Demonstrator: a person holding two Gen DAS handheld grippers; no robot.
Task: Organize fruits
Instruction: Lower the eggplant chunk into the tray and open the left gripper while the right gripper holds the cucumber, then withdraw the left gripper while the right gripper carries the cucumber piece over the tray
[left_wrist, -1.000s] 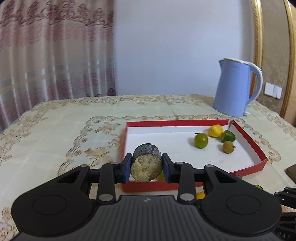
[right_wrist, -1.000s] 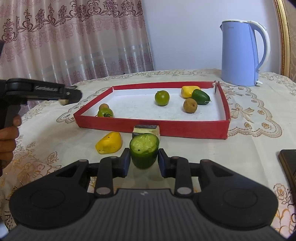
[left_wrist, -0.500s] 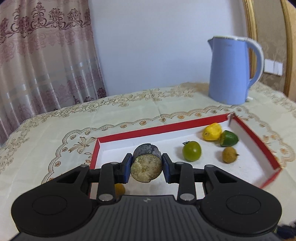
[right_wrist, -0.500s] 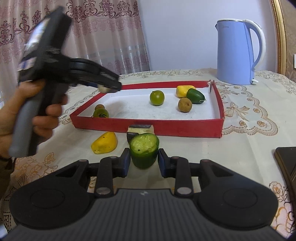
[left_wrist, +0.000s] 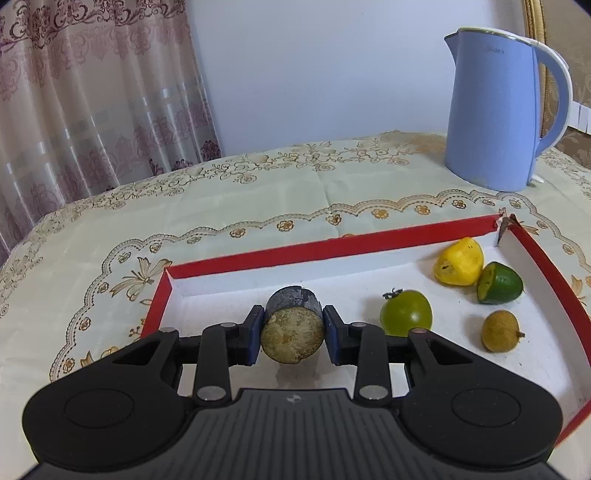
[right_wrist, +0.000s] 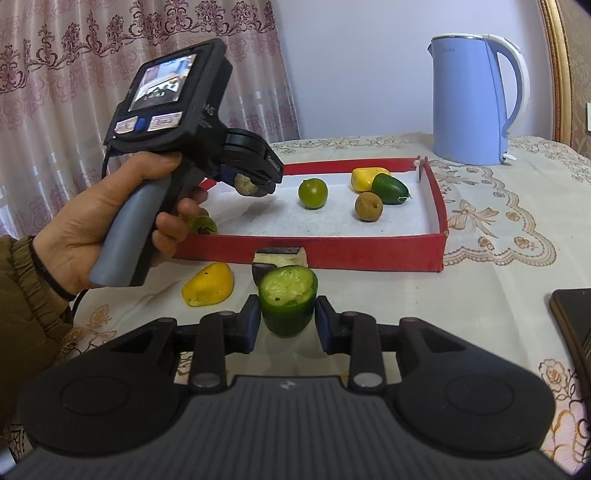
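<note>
Left gripper (left_wrist: 293, 329): jaws clamp dark fruit piece (left_wrist: 293, 325), above red tray (left_wrist: 332, 246).
Right gripper (right_wrist: 287, 320): jaws hold green fruit half (right_wrist: 287, 301), apparently over table (right_wrist: 480, 280).
Handling: lower left piece to bare tray floor, then release.

Wall (left_wrist: 325, 74): plain pale blue-white, upper centre.
Curtain (left_wrist: 92, 92): pink, floral-patterned, upper left.
Tabletop (left_wrist: 258, 192): cream cloth, gold embroidery.
Gilt frame (right_wrist: 561, 66): far right edge.

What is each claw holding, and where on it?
Left claw: dark-skinned fruit chunk, pinched by its sides. Right claw: green fruit chunk, also by its sides.
</note>
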